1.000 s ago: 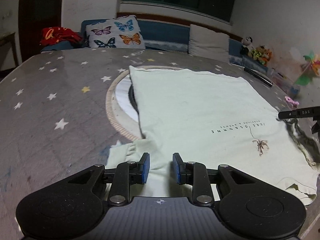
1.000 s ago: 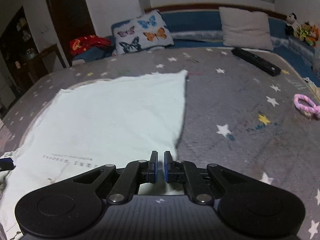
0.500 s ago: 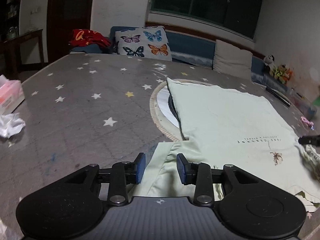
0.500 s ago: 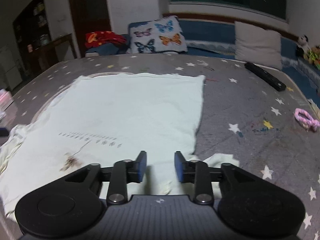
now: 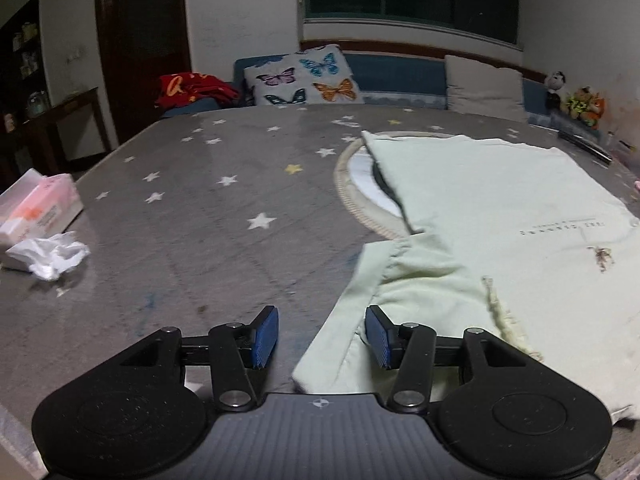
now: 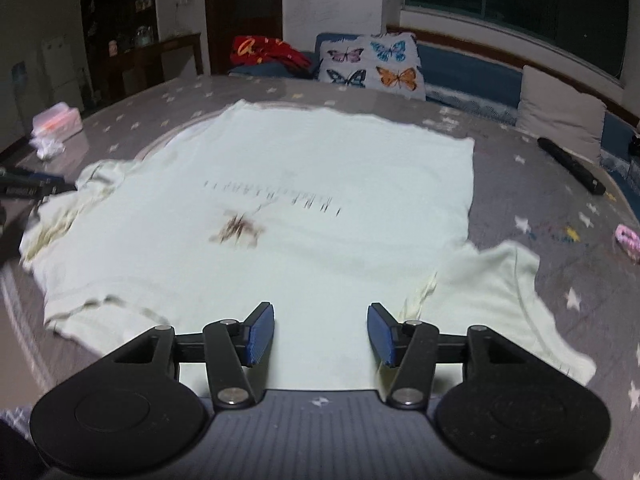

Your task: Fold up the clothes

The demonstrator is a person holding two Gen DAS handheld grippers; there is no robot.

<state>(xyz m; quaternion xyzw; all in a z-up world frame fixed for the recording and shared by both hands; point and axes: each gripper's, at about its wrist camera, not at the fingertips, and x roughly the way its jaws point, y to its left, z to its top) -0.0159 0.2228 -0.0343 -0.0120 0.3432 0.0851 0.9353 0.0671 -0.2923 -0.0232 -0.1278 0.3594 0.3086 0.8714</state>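
A pale green T-shirt (image 5: 500,208) lies spread flat, print up, on the grey star-patterned surface (image 5: 208,216); it also shows in the right wrist view (image 6: 304,208). My left gripper (image 5: 322,336) is open and empty, raised over the shirt's left sleeve (image 5: 384,280). My right gripper (image 6: 321,334) is open and empty above the shirt's near edge, with the right sleeve (image 6: 504,292) lying flat to its right. The left gripper's tip (image 6: 36,188) shows at the far left of the right wrist view.
A round woven mat (image 5: 352,196) lies partly under the shirt. A pink tissue box (image 5: 36,208) and crumpled tissue (image 5: 52,256) sit left. A black remote (image 6: 572,166) and a pink ring (image 6: 628,236) lie right. Cushions and a sofa line the back.
Both grippers have let go of the sleeves, opened wide and pulled back and upward from the shirt. The sleeves now lie spread out flat.
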